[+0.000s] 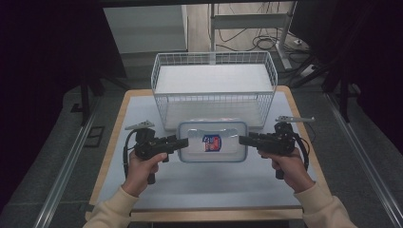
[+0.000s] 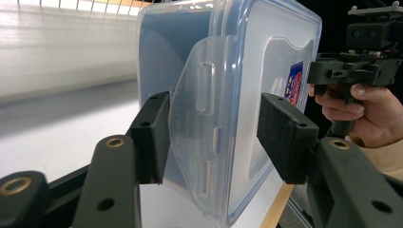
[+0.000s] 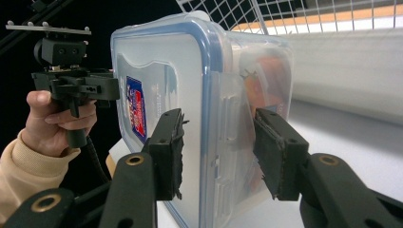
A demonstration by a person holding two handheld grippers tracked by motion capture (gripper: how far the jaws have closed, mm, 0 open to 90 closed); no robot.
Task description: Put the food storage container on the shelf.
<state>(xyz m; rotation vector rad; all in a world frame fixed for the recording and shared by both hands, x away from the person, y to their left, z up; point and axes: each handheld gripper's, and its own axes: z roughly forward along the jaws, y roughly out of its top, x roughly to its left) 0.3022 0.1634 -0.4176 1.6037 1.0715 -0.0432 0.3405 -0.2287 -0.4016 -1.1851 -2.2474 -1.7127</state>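
High view first: the table, a pale top with a wooden edge, carries a white wire basket at its twelve o'clock side. Just in front of the basket, toward six o'clock, is a clear plastic container with a blue-rimmed lid and a red and blue label near the lid's middle. Whether it touches the tabletop cannot be told from this view.

At nine o'clock of the container the left gripper reaches in level, held in the person's left hand; at three o'clock the right gripper mirrors it, held in the right hand. Cream sleeves come up from six o'clock.

In the left gripper view the container stands on edge between the two black jaws, its clear side latch in the gap. The near pad lies against the latch side, but a small gap shows at the lid-side pad, so I cannot tell whether this gripper truly clamps.

In the right gripper view the jaws are closed onto the container's other end, one pad on the lid face, one on the body wall, the latch between them. Something orange shows through the wall.
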